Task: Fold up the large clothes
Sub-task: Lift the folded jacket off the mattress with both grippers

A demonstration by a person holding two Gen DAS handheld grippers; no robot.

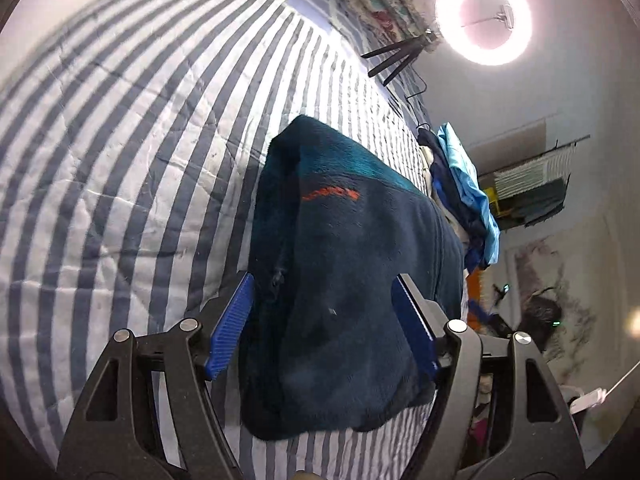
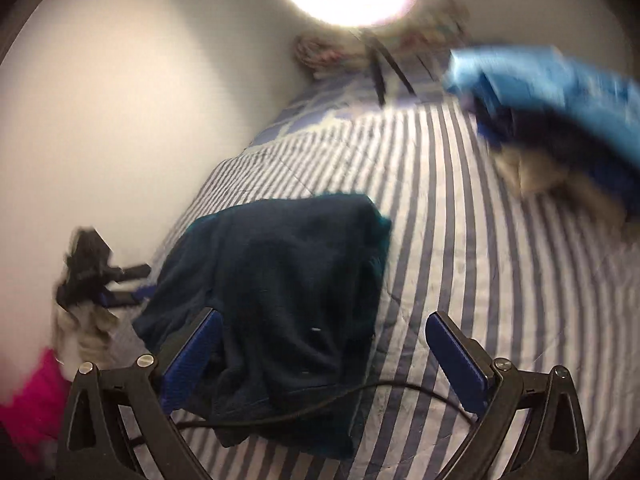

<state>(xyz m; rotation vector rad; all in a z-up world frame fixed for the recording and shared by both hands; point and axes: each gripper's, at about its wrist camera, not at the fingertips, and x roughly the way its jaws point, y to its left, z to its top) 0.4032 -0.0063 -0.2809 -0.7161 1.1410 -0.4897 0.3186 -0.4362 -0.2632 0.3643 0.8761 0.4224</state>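
A dark navy fleece garment (image 1: 344,280) with a teal band and an orange mark lies folded on the striped bedspread (image 1: 120,160). My left gripper (image 1: 324,278) hangs over its near end with the jaws open. The blue pads (image 1: 232,324) straddle the cloth without pressing on it. In the right wrist view the same garment (image 2: 280,272) lies crumpled under my right gripper (image 2: 323,314). Its jaws stand wide open and hold nothing. One pad (image 2: 192,352) is over the cloth, the other over bare bedspread (image 2: 500,280).
A pile of clothes topped with light blue cloth (image 1: 464,184) (image 2: 560,100) lies at the bed's far side. A lit ring light (image 1: 484,16) on a tripod stands on the bed. A black cable (image 2: 320,404) crosses the garment. A blurred black device (image 2: 88,268) and a pink sleeve (image 2: 32,400) are at the left.
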